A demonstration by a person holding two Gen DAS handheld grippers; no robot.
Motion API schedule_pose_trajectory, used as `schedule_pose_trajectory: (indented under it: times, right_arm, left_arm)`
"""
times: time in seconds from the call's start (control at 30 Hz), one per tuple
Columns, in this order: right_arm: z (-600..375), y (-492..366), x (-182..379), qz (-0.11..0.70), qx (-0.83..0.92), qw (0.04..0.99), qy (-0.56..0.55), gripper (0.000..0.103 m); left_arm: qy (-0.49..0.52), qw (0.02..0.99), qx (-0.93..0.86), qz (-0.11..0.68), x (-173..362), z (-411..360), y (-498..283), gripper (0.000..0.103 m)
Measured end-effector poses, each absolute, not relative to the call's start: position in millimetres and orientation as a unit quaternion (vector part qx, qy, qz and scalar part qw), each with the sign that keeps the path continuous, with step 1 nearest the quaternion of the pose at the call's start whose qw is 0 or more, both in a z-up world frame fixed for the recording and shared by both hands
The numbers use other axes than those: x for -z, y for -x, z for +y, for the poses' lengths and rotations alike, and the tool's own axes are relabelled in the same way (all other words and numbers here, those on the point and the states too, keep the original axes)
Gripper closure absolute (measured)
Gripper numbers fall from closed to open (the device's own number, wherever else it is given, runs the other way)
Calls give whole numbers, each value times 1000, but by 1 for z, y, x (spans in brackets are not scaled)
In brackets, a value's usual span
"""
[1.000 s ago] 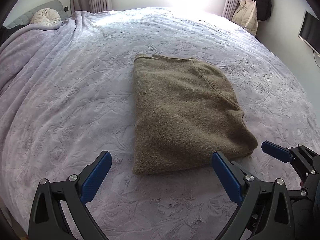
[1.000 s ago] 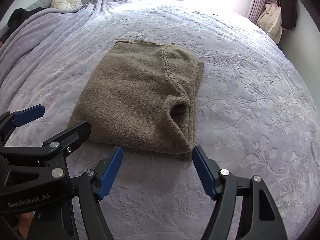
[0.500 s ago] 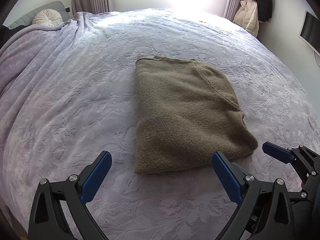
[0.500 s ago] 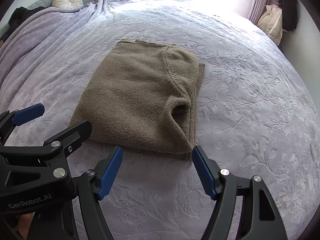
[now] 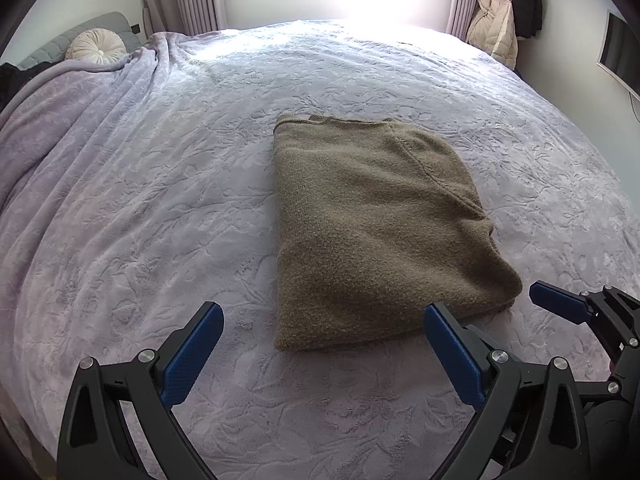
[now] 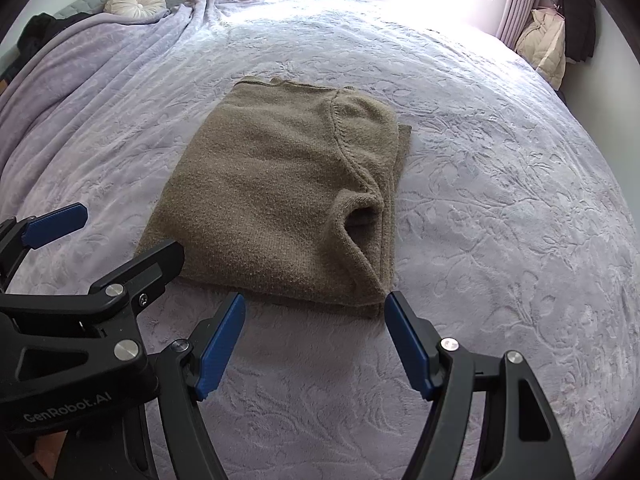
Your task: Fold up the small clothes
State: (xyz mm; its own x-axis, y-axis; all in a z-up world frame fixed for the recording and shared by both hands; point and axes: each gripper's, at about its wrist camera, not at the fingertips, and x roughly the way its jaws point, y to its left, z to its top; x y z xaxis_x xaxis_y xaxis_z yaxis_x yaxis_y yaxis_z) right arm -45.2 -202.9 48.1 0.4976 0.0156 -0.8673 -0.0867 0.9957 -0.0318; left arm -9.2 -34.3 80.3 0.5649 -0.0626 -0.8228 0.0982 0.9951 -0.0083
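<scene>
A folded olive-brown knit sweater (image 5: 372,232) lies flat on the lilac bedspread (image 5: 140,208); it also shows in the right wrist view (image 6: 280,200), with a sleeve opening (image 6: 362,216) on its right side. My left gripper (image 5: 322,322) is open and empty, just short of the sweater's near edge. My right gripper (image 6: 314,312) is open and empty, at the sweater's near right corner without touching it. The left gripper also shows in the right wrist view (image 6: 116,236), and one finger of the right gripper shows in the left wrist view (image 5: 560,304).
A round cream cushion (image 5: 96,43) and a grey headboard (image 5: 100,26) sit at the far left. Coats (image 5: 508,20) hang at the far right by the curtains. A dark screen (image 5: 620,56) is on the right wall. The bedspread (image 6: 500,200) stretches wide around the sweater.
Both grippers have drawn back slightly and tilted up; the sweater sits a little lower and farther in both views. The sweater itself has not moved.
</scene>
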Motion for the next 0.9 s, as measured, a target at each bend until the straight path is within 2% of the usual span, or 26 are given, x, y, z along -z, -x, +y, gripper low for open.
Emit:
schedule_pose_trajectory:
  times: [0.9]
  right_arm:
    - [-211, 51, -51, 495, -31, 868, 32, 28]
  left_arm:
    - [10, 878, 65, 474, -83, -29, 15, 2]
